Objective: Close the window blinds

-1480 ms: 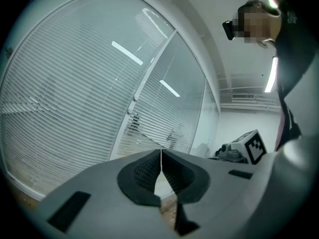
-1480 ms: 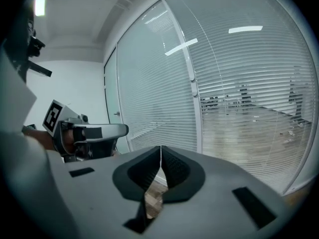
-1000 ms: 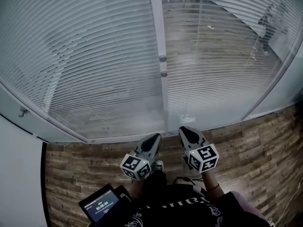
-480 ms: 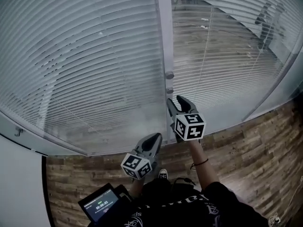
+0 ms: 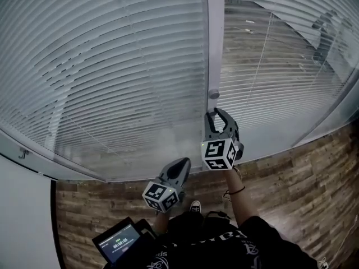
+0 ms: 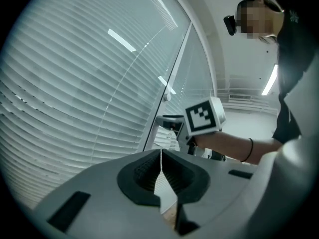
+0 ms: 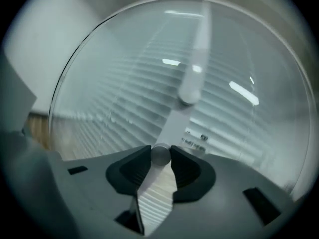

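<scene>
Near edge: small screen device (image 5: 119,244) at the person's waist, lit, bottom left. One shoe (image 5: 195,207) is on the wood floor (image 5: 297,178) just ahead of it.

Left tool (image 5: 180,164): held low and near, short of the glass, tips pointing at the base of the window. Its own view shows the jaws fully together with nothing between them. Idle and empty.

Right tool (image 5: 215,112): raised higher and farther, up against the window frame post (image 5: 215,38) that splits the two panes. The jaws are closing. The right gripper view shows the lower knob (image 7: 160,154), round and grey, sitting right between the tips, with both pads touching its sides. So it is gripping the lower knob. Marker cube (image 5: 219,154) faces the head camera, and there is a dark band on the wrist (image 5: 235,192) behind it.

Upper knob (image 5: 213,93): on the same post, just above the right tool's tips, untouched.

Blinds, behind the glass on both sides of the post:
- left blind (image 5: 112,66): slats read as a near-solid pale sheet, with little seen through.
- right blind (image 5: 275,66): slats stand more open, and wood flooring on the far side shows between them. A thin cord (image 5: 263,55) runs down it.

Ceiling lights reflect in the glass in both gripper views.
</scene>
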A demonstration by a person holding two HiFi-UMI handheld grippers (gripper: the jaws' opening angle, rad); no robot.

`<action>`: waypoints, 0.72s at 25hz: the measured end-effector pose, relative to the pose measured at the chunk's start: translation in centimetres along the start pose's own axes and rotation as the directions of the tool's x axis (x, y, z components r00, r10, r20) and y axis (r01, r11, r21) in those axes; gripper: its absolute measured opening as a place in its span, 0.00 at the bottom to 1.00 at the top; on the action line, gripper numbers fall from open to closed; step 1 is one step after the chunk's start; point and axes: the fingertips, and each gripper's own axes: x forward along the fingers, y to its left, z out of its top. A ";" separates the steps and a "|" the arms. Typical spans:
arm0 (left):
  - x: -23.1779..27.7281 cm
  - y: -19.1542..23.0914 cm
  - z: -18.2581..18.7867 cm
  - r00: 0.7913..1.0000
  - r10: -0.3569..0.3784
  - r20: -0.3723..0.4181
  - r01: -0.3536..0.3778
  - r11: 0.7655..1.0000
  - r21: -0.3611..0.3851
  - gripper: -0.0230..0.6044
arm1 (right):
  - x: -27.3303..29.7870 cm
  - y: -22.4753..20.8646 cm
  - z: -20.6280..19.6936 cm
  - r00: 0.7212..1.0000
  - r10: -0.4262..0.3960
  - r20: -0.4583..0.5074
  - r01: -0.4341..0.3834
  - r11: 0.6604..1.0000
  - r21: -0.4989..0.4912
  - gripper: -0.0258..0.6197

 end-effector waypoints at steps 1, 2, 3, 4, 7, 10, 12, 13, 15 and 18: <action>0.1 -0.1 -0.2 1.000 0.001 -0.002 -0.001 1.000 0.000 0.04 | -0.1 0.3 -0.1 1.000 -0.031 -0.004 0.029 0.978 -0.207 0.25; 0.3 -0.2 -0.4 1.000 0.002 -0.004 -0.002 1.000 -0.001 0.04 | -0.3 0.4 -0.3 0.999 -0.046 0.006 0.045 0.940 -0.338 0.25; 0.4 -0.4 -0.6 1.000 0.001 -0.006 -0.001 1.000 -0.002 0.04 | -0.4 0.5 -0.4 0.999 -0.043 0.020 0.047 0.923 -0.382 0.25; 0.4 -0.4 -0.7 1.000 -0.001 -0.008 0.001 1.000 -0.004 0.04 | -0.4 0.5 -0.4 0.999 -0.028 0.030 0.037 0.937 -0.346 0.25; 0.6 -0.2 -0.4 1.000 -0.010 -0.013 0.010 1.000 -0.010 0.04 | -0.2 0.2 0.1 0.998 0.050 0.044 -0.054 0.994 0.098 0.25; 1.0 0.0 -0.2 1.000 -0.016 -0.018 0.015 1.000 -0.017 0.04 | 0.2 -0.5 -0.1 0.990 0.109 0.091 -0.141 0.805 0.577 0.25; 0.9 0.0 -0.3 1.000 -0.016 -0.020 0.016 1.000 -0.019 0.04 | 0.6 -0.4 -0.5 0.985 0.139 0.098 -0.168 0.704 0.690 0.25; 0.9 0.1 -0.4 1.000 -0.016 -0.022 0.016 1.000 -0.018 0.04 | 0.7 -0.3 -0.6 0.984 0.149 0.092 -0.172 0.710 0.683 0.25; 0.9 0.1 -0.6 1.000 -0.013 -0.026 0.012 1.000 -0.017 0.04 | 0.7 -0.2 -0.6 0.988 0.146 0.048 -0.149 0.830 0.538 0.25; 0.9 0.3 -0.6 1.000 -0.004 -0.029 0.003 1.000 -0.020 0.04 | 0.7 0.4 -0.1 0.998 0.043 -0.041 -0.045 0.998 -0.045 0.25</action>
